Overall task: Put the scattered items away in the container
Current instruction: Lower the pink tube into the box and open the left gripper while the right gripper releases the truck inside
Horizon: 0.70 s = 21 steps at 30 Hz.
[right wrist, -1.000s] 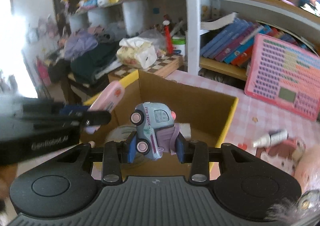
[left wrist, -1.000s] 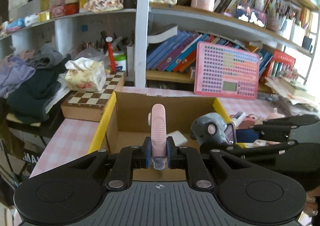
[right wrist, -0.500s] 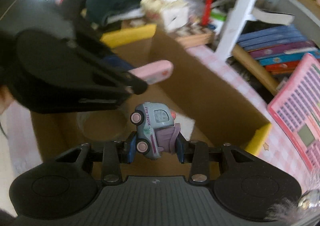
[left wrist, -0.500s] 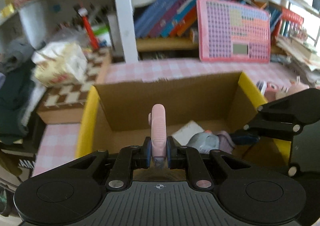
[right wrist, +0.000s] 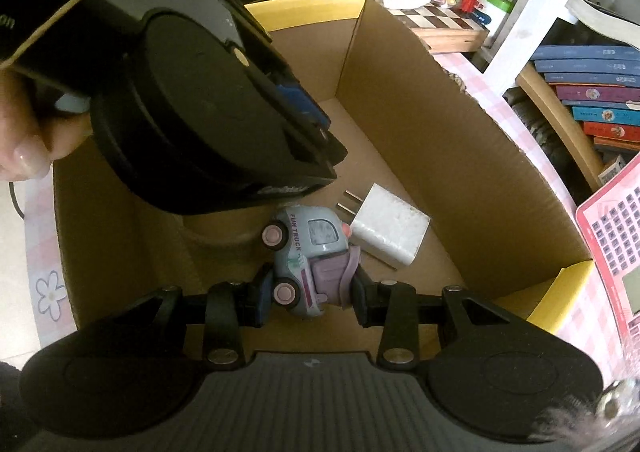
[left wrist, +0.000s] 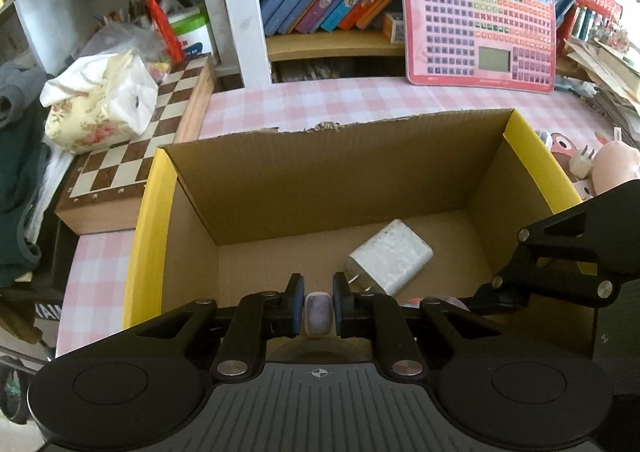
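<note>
An open cardboard box (left wrist: 320, 180) with yellow flaps stands on the pink checked table; it also shows in the right wrist view (right wrist: 440, 132). My left gripper (left wrist: 318, 308) is low inside it, jaws a little apart, with a pink object (left wrist: 318, 312) between them, seemingly loose. My right gripper (right wrist: 308, 292) is inside the box too, jaws parted around a tilted grey-blue toy truck (right wrist: 308, 252); whether they still touch it is unclear. A white charger plug (left wrist: 390, 258) lies on the box floor, also seen in the right wrist view (right wrist: 390, 230).
A chessboard box (left wrist: 136, 140) with a tissue pack (left wrist: 100, 100) stands left of the box. A pink keyboard toy (left wrist: 480, 12) leans on the bookshelf behind. Plush toys (left wrist: 612, 168) lie to the right. The left gripper body (right wrist: 192, 104) fills the right view's upper left.
Both grippers have gone down into the box. The left jaws have parted and the pink object sits lower. The right jaws have widened and the truck has tilted forward.
</note>
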### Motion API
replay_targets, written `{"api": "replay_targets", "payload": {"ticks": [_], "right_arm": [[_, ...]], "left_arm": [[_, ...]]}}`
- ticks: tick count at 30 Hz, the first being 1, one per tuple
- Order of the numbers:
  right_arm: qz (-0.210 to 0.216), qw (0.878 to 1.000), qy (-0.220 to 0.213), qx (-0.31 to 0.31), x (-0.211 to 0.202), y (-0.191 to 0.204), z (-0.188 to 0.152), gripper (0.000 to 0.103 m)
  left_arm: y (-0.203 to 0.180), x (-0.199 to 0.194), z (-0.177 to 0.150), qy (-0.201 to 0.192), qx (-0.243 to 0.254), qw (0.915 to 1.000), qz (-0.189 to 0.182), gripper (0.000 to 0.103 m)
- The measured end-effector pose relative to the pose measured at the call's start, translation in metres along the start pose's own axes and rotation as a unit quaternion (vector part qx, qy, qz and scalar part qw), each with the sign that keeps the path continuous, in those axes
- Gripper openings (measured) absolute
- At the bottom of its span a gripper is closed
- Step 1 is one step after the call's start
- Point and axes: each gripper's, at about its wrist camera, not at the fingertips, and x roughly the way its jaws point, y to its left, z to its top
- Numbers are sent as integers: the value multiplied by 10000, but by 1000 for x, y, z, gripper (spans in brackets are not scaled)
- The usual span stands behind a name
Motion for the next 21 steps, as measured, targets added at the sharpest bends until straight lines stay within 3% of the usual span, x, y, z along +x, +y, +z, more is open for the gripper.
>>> {"api": "replay_targets", "payload": {"ticks": [4, 6, 8, 11, 15, 21], "right_arm": [[39, 9999, 5, 97, 0, -1, 0, 37], [63, 9998, -11, 189, 0, -3, 1, 39], [58, 9997, -70, 247, -1, -4, 1, 47], [26, 9995, -124, 289, -2, -4, 1, 51], [-65, 9986, -308, 419, -9, -5, 1, 75], [-174, 9963, -481, 684, -23, -8, -4, 79]], "left_arm": [[-3, 1, 0, 8, 107, 9999, -55, 21], [-4, 0, 0, -14, 152, 9999, -54, 31], [-6, -2, 1, -84, 188, 9998, 6, 53], [-9, -6, 0, -228, 268, 9993, 102, 68], [-16, -13, -2, -357, 430, 9982, 231, 76], [-20, -25, -11, -491, 393, 9974, 342, 88]]}}
